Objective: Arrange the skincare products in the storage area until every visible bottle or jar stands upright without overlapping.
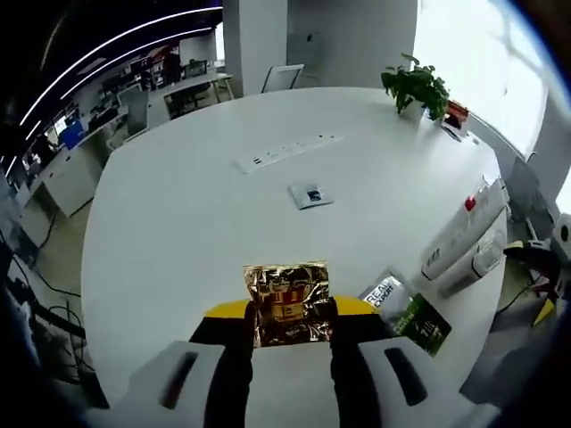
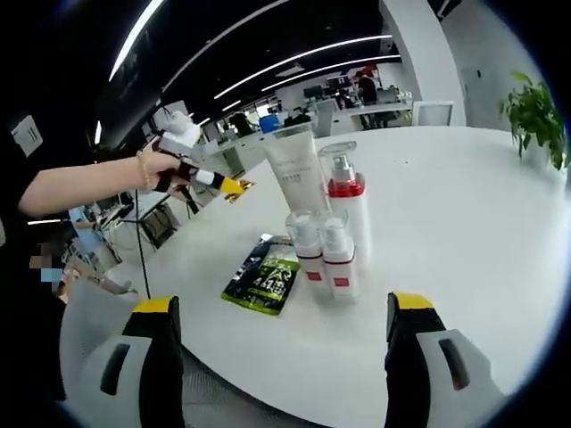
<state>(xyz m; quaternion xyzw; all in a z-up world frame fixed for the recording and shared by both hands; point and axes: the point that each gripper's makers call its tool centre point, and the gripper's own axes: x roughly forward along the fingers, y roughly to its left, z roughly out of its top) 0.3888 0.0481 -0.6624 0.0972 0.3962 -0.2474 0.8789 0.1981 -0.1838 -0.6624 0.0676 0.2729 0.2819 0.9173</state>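
Bottles stand in a tight cluster on the white table (image 2: 464,232): one tall white tube (image 2: 295,169), one pump bottle (image 2: 346,209) with a red collar, and two small bottles (image 2: 328,254) with red labels in front, four upright items in all. They sit straight ahead of the right gripper (image 2: 281,357), between the lines of its two jaws, which are spread wide apart with nothing in them. This gripper looks the nearer one to the cluster. One dark green packet (image 2: 264,276) lies flat just left of the small bottles, close but apparently not touching. The left gripper (image 1: 290,334) is clamped on one gold foil sachet (image 1: 287,303) (crinkled, held above the table edge), well away from the cluster; in its view the bottles (image 1: 464,236) lie off to its right.
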